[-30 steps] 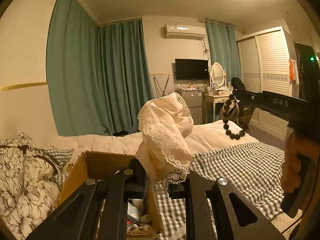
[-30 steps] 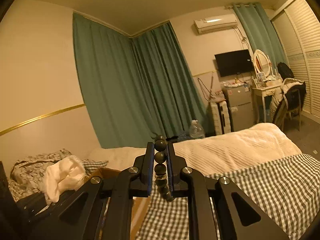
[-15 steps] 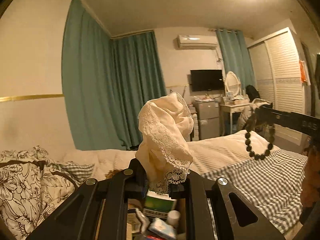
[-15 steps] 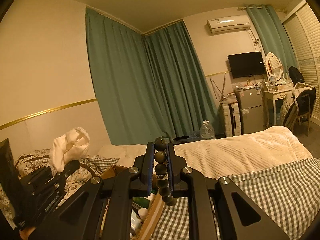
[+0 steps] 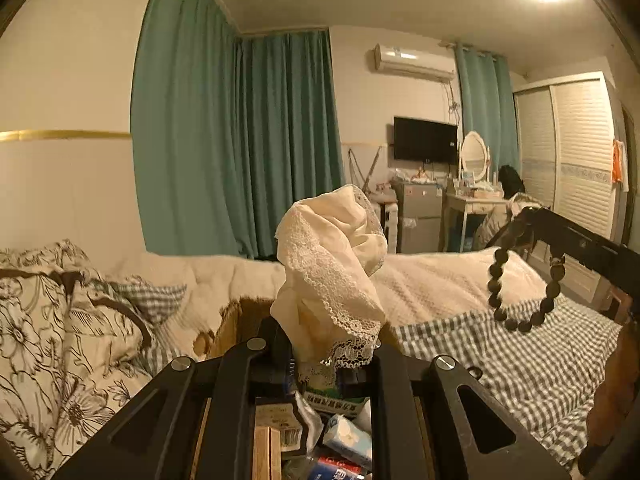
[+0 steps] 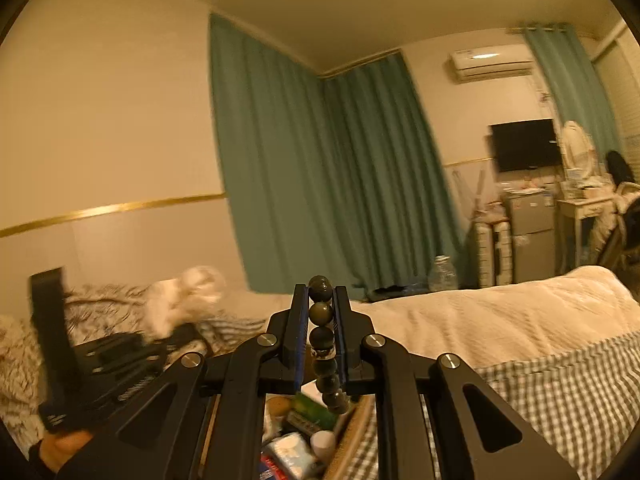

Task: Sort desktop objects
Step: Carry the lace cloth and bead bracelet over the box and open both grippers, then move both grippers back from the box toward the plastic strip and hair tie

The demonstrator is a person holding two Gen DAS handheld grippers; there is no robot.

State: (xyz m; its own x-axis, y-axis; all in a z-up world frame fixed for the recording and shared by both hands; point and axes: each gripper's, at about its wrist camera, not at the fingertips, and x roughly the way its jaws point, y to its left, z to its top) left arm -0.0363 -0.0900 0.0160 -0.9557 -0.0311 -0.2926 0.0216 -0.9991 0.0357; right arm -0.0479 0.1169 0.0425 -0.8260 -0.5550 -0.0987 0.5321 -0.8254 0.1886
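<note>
Both tools are hovering above the box [image 5: 320, 440] — the left tool [image 5: 320, 354] pinching the lace cloth [image 5: 332, 268], the right tool [image 6: 320, 344] clamping the bead bracelet [image 6: 322, 340] dangling boxward.

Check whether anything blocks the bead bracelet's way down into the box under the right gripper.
Nothing visible does. The right gripper pinches the bead bracelet, whose strand hangs directly over the open box. Packets and a small bottle already lie inside, but only open air shows between beads and box.
</note>
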